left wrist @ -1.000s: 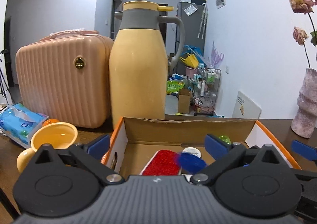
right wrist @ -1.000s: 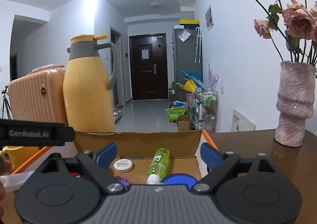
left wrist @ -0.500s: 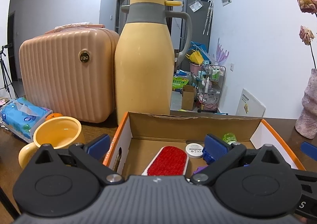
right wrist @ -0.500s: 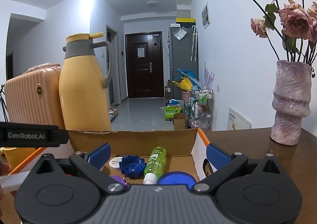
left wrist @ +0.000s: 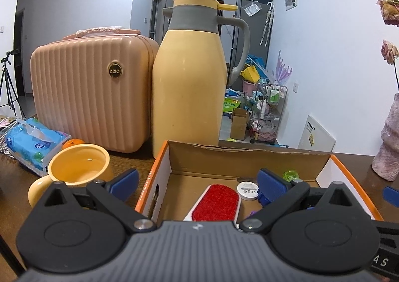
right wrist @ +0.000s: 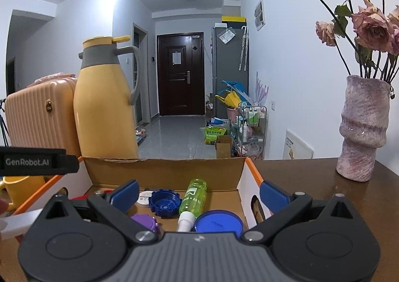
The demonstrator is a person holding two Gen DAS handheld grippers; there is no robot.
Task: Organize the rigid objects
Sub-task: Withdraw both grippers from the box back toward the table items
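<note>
An open cardboard box with orange edges stands right in front of both grippers. In the left wrist view it holds a red brush, a white round tin and a green bottle. The right wrist view shows a blue ribbed cap, the green bottle, a flat blue lid and a purple piece on the box floor. My left gripper hangs open over the box's left wall with nothing between its pads. My right gripper stands wide open above the box, holding nothing.
Behind the box stand a tall yellow thermos jug and a pink ribbed suitcase. A yellow mug, an orange and a blue tissue pack lie to the left. A pink vase with dried roses stands to the right.
The blue ribbed cap fell into the box and now lies still beside the green bottle. My right jaws spread slightly wider. Neither hand has shifted much.
</note>
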